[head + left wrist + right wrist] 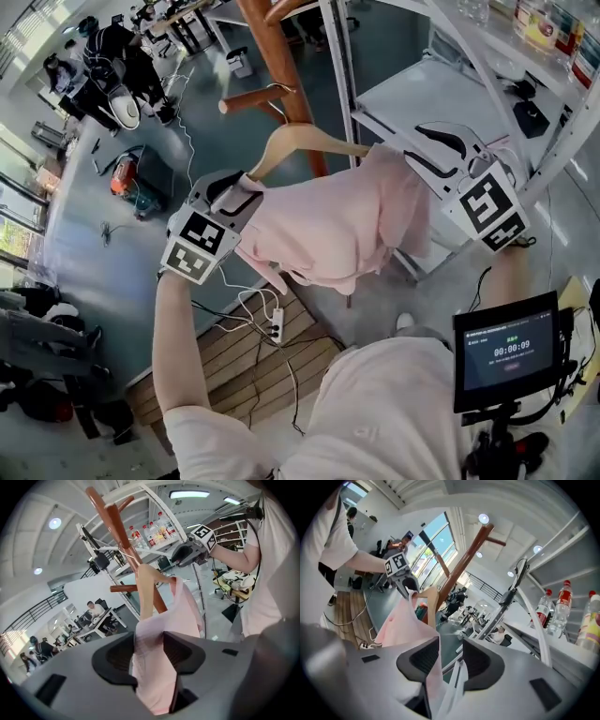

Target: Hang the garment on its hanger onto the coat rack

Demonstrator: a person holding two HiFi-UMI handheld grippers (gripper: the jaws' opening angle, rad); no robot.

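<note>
Gripper views: left gripper and right gripper are standing spread, with the garment lying between the jaws. Head view only: the hanger is lying crosswise between the grippers, its hook pointing toward the coat rack.

The head view looks steeply down from above the person. It takes in both arms, the left gripper, the right gripper, the garment on its hanger between them, and the floor well below. Each gripper view sits close behind its own jaws and looks out along them. The left one faces across toward the right gripper, and the right one faces back toward the left. All three views share the garment, the hanger and the wooden coat rack.
</note>
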